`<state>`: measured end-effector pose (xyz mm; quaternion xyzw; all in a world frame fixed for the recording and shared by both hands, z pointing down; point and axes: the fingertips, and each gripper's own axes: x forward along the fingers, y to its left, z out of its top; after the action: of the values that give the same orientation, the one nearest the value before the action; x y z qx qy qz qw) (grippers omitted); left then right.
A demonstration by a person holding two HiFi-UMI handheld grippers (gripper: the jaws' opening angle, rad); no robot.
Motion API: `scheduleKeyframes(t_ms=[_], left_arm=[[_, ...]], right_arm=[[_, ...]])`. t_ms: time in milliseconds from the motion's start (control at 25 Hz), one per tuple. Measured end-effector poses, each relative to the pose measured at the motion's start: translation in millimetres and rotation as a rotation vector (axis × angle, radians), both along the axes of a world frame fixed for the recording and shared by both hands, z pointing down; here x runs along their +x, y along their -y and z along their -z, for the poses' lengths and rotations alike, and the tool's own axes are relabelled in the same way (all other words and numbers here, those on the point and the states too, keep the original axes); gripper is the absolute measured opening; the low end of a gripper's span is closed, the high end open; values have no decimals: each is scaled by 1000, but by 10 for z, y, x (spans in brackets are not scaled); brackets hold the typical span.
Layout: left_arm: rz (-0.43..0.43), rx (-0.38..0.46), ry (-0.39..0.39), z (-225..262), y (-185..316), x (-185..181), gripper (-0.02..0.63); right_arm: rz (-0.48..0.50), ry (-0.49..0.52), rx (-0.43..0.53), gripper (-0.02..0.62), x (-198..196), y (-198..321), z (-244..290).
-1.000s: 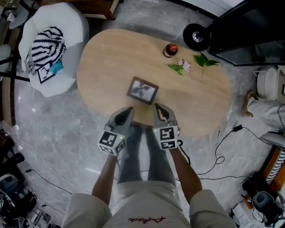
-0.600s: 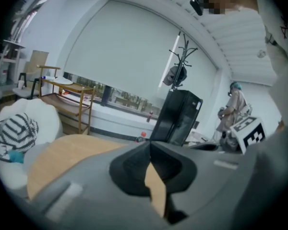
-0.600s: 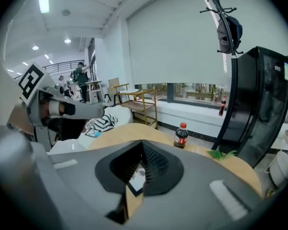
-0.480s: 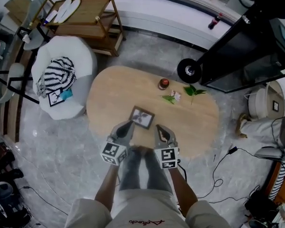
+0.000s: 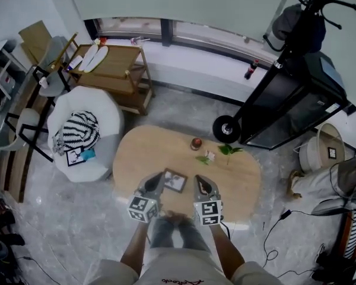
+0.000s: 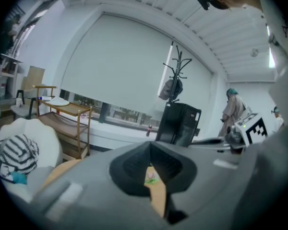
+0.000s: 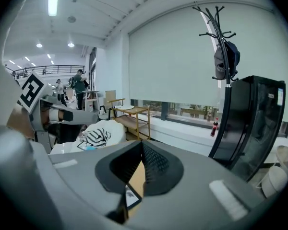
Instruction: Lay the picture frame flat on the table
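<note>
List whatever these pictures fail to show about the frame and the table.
- Image in the frame: too small in head view; right gripper view shows only a corner past the right claw.
- Whether the frame lies fully flat: head view looks down, too small.
- Red-topped item: too small to name.
- Near edge of the table: partly behind left claw and right claw, head view.
- Left gripper view: claw body hides most of the table.
</note>
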<state>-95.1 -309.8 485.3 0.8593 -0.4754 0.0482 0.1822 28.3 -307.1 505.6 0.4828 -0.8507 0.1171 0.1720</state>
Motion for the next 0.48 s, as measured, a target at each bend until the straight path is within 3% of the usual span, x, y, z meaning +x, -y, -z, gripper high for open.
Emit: scheduleKeyframes(t_ms=[480], left_arm=[[17, 105, 12, 1064, -167, -57, 0]], right_arm=[[-36, 22, 122, 3, 163, -174, 1107]])
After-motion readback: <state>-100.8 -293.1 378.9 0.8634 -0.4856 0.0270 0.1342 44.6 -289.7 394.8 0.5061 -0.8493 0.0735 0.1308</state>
